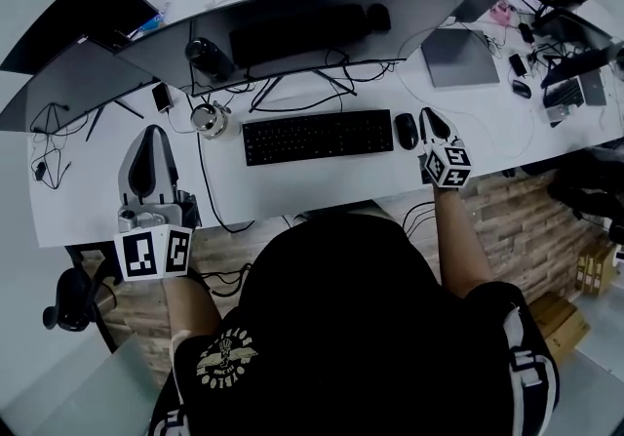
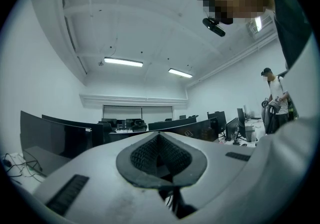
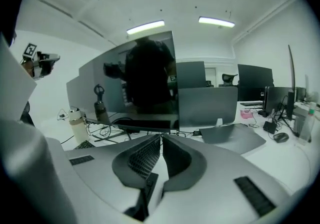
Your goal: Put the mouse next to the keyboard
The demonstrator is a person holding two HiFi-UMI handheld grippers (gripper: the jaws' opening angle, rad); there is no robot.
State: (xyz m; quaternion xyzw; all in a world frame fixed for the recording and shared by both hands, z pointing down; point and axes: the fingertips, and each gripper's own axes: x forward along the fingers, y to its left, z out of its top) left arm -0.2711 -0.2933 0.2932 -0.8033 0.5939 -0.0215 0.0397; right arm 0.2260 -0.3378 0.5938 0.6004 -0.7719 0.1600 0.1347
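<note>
Found desk point(image 1: 292, 185) carrying keyboard point(image 1: 317, 137) at its centre. Noted left gripper point(image 1: 153, 134) well left of keyboard, fingers point(image 2: 145, 155) closed on nothing, seemingly parked clear. Noted right gripper point(image 1: 428, 116) right of keyboard, fingers point(image 3: 142, 158) closed and empty, beside mouse point(image 1: 406, 131), judged already set just beside keyboard's right end

A white desk point(image 1: 292, 192) stood on a wood-plank floor point(image 1: 526, 219), with a black chair point(image 1: 66, 302) at its left corner. Tube lights point(image 2: 123, 61) lit a white ceiling point(image 2: 150, 17) and plain white walls point(image 2: 45, 82). Rows of monitors point(image 2: 200, 127) stood beyond.
</note>
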